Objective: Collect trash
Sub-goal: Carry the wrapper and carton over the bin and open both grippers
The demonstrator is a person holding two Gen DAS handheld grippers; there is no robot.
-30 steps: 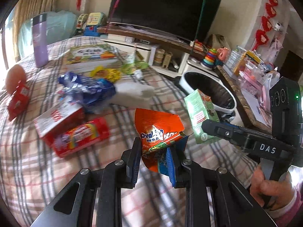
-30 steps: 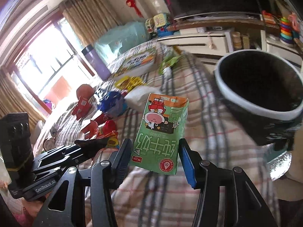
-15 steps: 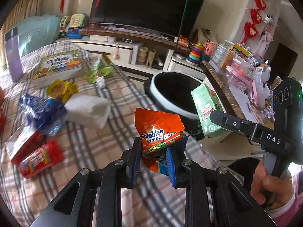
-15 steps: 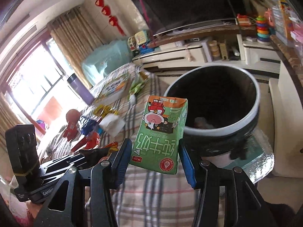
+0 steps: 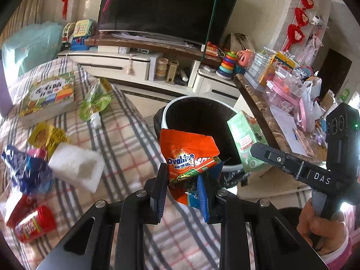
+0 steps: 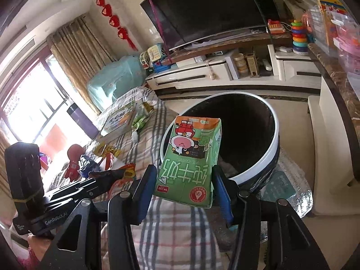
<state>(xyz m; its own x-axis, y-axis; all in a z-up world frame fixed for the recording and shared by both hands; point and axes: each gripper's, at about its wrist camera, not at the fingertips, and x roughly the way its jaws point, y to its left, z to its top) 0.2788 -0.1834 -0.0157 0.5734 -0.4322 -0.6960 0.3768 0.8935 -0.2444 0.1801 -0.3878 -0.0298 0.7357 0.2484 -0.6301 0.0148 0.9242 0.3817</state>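
1. Gripping an orange snack wrapper (image 5: 187, 157), the left claw (image 5: 183, 193) clamps its blue pads on the wrapper's lower part. The wrapper is crumpled, glossy orange with white "Ovaltine" lettering and a blue and green printed strip along its lower edge. It stands upright above the fingers.
2. The right claw (image 6: 184, 193) is closed on a green milk carton (image 6: 191, 162), one blue pad against each side face. The carton is a rectangular paper pack, held upside down: the cartoon cow and the large white characters read inverted. Its far end shows an orange band, and its near end carries a round red mark.
3. Both items are held in the air at the edge of the plaid bed cover (image 5: 126, 139), close to the trash bin (image 5: 167, 112). In the right wrist view the carton overlaps the bin's near rim.
4. The bin has a white rim and a black liner. It stands on the floor between the bed and the low white TV cabinet (image 5: 112, 63).
5. Items lying on the bed cover: a white foam block (image 5: 76, 168), a blue wrapper (image 5: 27, 171), a yellow wrapper (image 5: 47, 135), a green pouch (image 5: 94, 103), a red packet (image 5: 36, 222) and a picture book (image 5: 49, 94).
6. A hand (image 5: 324, 231) in a pink sleeve holds the right claw's handle at the lower right of the left wrist view.
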